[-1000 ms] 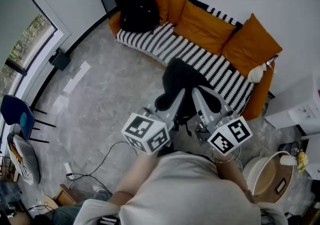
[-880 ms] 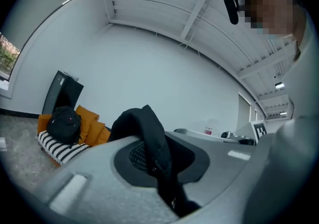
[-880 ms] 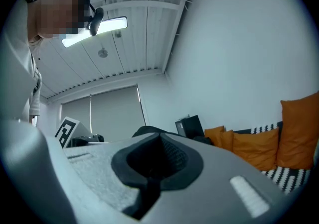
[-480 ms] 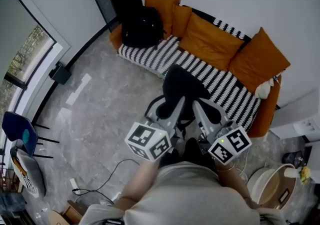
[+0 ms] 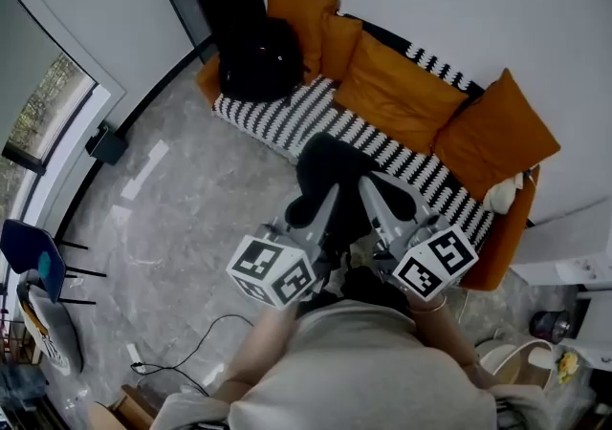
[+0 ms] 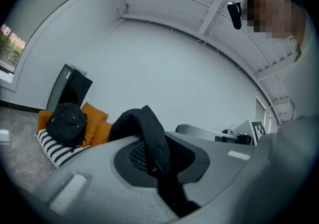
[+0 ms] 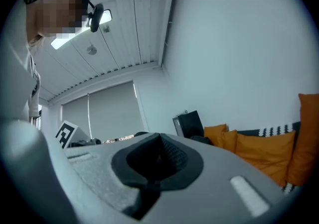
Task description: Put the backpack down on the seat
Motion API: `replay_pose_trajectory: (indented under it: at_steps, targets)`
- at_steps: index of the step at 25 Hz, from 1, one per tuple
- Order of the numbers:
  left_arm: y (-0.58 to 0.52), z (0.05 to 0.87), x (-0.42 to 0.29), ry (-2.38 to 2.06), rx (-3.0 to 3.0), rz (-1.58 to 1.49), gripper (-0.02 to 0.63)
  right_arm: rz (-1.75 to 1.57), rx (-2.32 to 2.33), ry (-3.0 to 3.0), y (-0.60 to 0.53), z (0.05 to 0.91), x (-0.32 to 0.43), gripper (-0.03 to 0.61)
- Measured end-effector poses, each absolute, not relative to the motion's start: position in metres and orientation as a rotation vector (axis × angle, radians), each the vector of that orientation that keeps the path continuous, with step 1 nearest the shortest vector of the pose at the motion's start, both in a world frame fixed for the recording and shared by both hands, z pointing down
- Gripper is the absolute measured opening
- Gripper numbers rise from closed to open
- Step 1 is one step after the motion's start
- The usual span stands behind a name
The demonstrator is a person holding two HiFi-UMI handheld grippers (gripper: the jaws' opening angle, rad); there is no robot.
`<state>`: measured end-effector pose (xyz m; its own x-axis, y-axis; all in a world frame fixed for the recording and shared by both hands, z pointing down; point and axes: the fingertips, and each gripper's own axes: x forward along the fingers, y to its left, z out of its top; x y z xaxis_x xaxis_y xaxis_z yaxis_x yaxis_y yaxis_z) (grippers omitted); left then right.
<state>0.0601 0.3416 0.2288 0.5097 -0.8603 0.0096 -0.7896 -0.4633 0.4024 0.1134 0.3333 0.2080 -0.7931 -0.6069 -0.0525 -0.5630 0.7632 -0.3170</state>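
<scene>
**Backpack in the air at the seat's front edge**

The backpack (image 5: 337, 170) is black, soft and slumped. It hangs off the floor between the left gripper (image 5: 320, 197) and the right gripper (image 5: 369, 189). One of its black straps (image 6: 152, 141) is pinched in the left gripper's closed jaws and drapes over them. From above, the bag overlaps the front edge of the seat (image 5: 277, 120) near its middle. The seat is a long pad in black and white stripes, lying flat, with orange cushions along its back edge.
</scene>
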Motion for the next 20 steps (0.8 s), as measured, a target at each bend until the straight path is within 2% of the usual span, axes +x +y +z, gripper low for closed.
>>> replay_pose_trajectory:
  at_steps: [12, 20]
  targets:
    - [0.231, 0.215, 0.089, -1.47, 2.399, -0.334, 0.04, -0.449, -0.832, 2.842, 0.232, 0.21, 0.147, 0.003]
    - [0.177, 0.229, 0.068, -1.48, 2.332, -0.339, 0.04, -0.469, -0.799, 2.884, 0.18, 0.221, 0.123, 0.003]
